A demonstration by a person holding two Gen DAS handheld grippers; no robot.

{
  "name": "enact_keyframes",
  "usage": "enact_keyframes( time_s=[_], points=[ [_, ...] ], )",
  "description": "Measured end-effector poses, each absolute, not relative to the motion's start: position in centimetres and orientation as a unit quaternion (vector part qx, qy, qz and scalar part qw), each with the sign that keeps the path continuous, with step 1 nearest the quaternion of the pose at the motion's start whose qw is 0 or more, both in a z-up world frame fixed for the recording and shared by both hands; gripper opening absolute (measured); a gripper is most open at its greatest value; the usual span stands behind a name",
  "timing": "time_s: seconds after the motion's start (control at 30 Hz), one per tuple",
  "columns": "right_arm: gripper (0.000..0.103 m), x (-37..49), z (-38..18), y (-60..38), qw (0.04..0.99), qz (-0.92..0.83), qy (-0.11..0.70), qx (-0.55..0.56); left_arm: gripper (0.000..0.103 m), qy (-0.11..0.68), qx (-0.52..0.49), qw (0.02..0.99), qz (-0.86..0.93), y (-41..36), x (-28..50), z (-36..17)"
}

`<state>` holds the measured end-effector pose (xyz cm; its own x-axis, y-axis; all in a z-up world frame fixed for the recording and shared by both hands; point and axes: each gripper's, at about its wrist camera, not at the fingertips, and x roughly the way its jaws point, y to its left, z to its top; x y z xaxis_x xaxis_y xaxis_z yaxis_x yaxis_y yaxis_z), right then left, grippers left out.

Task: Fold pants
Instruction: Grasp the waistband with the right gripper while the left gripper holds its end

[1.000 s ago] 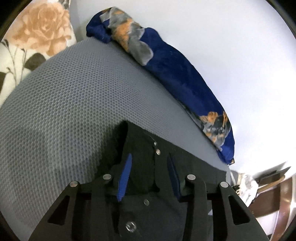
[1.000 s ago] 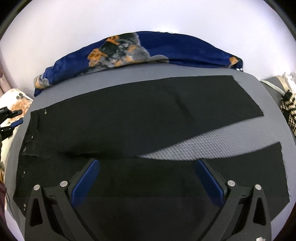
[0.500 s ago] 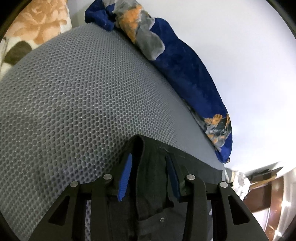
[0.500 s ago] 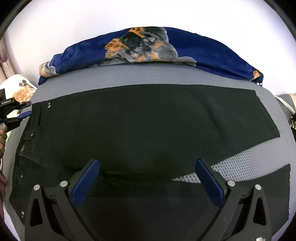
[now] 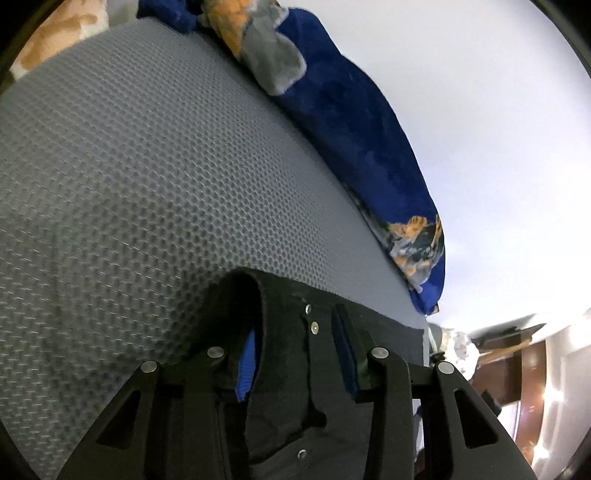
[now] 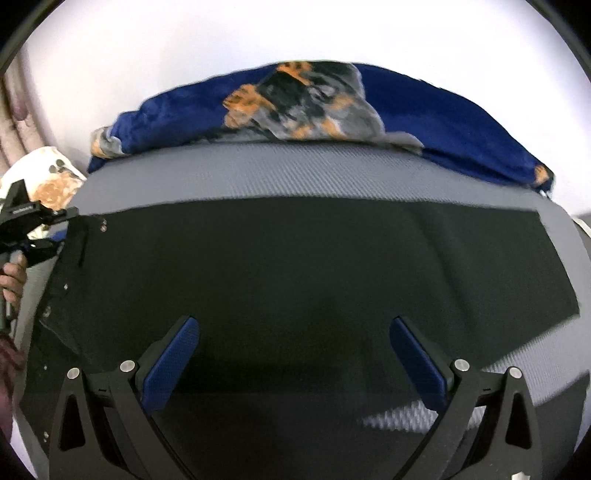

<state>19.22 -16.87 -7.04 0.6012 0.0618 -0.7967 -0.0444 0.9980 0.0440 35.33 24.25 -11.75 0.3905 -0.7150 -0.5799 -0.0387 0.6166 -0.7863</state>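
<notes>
Pants (image 5: 291, 354), black, lie on the grey mesh mattress (image 5: 147, 184); my left claw (image 5: 297, 349) grips their waistband edge, blue blanket (image 5: 354, 122) beyond. From the right wrist, I see my right claw (image 6: 293, 352) spread wide, holding nothing, above the pants' spread leg, nearer me than that blanket.

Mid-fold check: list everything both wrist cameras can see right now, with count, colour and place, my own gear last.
pants: one, black, spread across the grey surface, waistband end at the left
mat: one, grey, honeycomb texture, under the pants
blanket: one, dark blue with orange and grey print, bunched along the far edge of the mat
pillow: one, cream with orange flowers, far left
wall: white, behind the blanket
left tongs: black with blue pads, shut on the pants waistband
right tongs: black with blue pads, open above the pants
</notes>
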Motion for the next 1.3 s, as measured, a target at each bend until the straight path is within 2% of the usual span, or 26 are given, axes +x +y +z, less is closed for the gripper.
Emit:
enact_keyframes(
  time_s=[0.1, 0.2, 0.33, 0.57, 0.8, 1.0, 1.17, 1.23, 1.3],
  points=[
    [0.103, 21.0, -6.7, -16.6, 0.897, 0.042, 0.441, -0.003, 0.039, 0.498, -0.346, 0.763, -0.225, 23.4, 35.3, -11.5],
    [0.103, 22.5, -6.5, -16.5, 0.897, 0.061, 0.438, -0.010, 0.039, 0.488, -0.357, 0.764, -0.223, 23.5, 35.8, -11.5],
    [0.103, 25.0, -6.9, -16.6, 0.891, 0.099, 0.442, -0.008, 0.011, 0.483, -0.338, 0.783, -0.199, 23.7, 35.6, -11.7],
    [0.103, 30.4, -7.2, -16.4, 0.857, 0.186, 0.478, -0.054, 0.008, 0.423, -0.353, 0.793, -0.259, 23.5, 32.7, -7.9],
    [0.103, 35.0, -7.5, -14.0, 0.771, 0.333, 0.529, -0.122, 0.008, 0.365, -0.343, 0.806, -0.316, 23.0, 28.5, -3.9],
    [0.091, 37.2, -7.7, -11.2, 0.702, 0.417, 0.551, -0.173, 0.008, 0.346, -0.333, 0.814, -0.326, 23.8, 26.5, -2.0],
    [0.067, 38.8, -9.0, -9.1, 0.653, 0.460, 0.570, -0.191, 0.008, 0.343, -0.329, 0.821, -0.317, 23.7, 26.2, -1.5],
    [0.050, 39.2, -9.6, -8.8, 0.627, 0.481, 0.582, -0.191, 0.008, 0.344, -0.335, 0.820, -0.312, 23.9, 26.3, -1.6],
    [0.047, 39.4, -10.2, -8.9, 0.605, 0.488, 0.598, -0.195, 0.008, 0.347, -0.339, 0.819, -0.306, 24.0, 26.5, -1.8]
  ],
)
